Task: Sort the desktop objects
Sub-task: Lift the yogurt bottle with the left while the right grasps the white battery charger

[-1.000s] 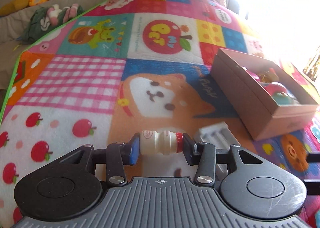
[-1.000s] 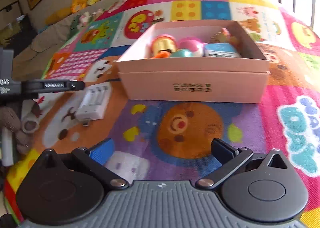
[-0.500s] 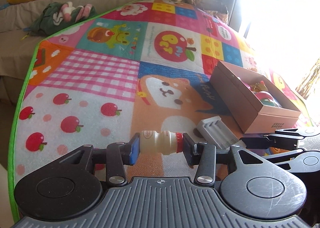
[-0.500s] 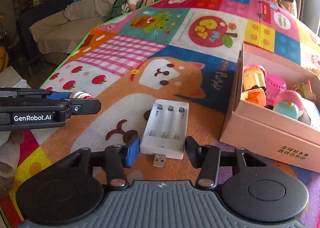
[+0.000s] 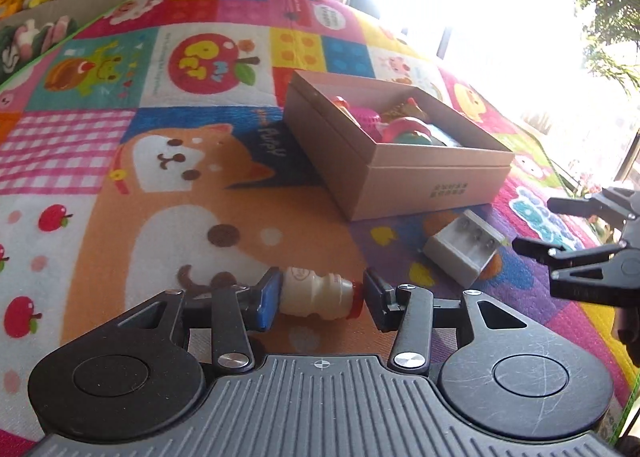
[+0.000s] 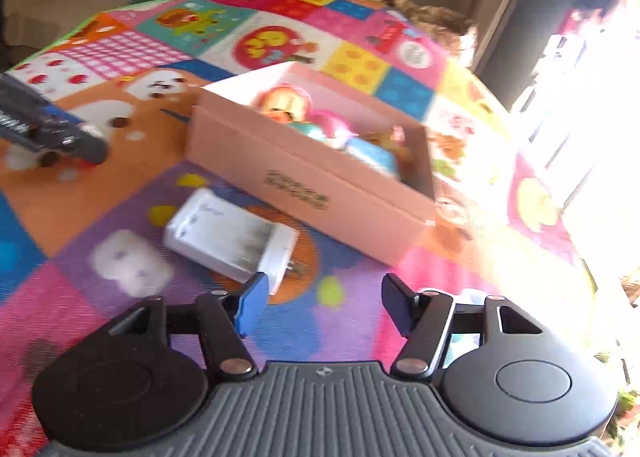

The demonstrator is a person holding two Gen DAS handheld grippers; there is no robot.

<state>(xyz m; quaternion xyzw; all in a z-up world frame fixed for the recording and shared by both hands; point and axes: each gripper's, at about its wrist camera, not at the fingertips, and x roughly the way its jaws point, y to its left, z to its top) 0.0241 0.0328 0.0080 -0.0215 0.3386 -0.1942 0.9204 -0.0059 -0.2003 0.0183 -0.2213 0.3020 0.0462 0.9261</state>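
Left gripper (image 5: 320, 293) held a small cream plastic drink bottle with a red cap (image 5: 316, 295) crosswise between its fingers, base against the blue pad, cap toward the black pad. A sliver of gap showed at the cap end; whether that pad pressed it could not be told. The bottle hung above the colourful patchwork cartoon play mat (image 5: 200, 185).

Ahead and right of the left gripper sat the open pink cardboard box (image 5: 400, 173), with several small bright toys (image 5: 400, 127) inside.

A white plastic battery charger with three slots (image 5: 462, 253) was just beside the box's near corner, between the two grippers, tilted in the left view. Whether it rested flat on the mat could not be told.

Right gripper (image 6: 320, 307) stood wide, nothing between its fingers. The charger (image 6: 230, 243) lay ahead and left of it, its plug end close against the blue left finger; touching or not was unclear through the blur. The box (image 6: 304, 181) sat beyond the charger, further ahead. The left gripper's fingers (image 6: 52, 133) showed at far left.
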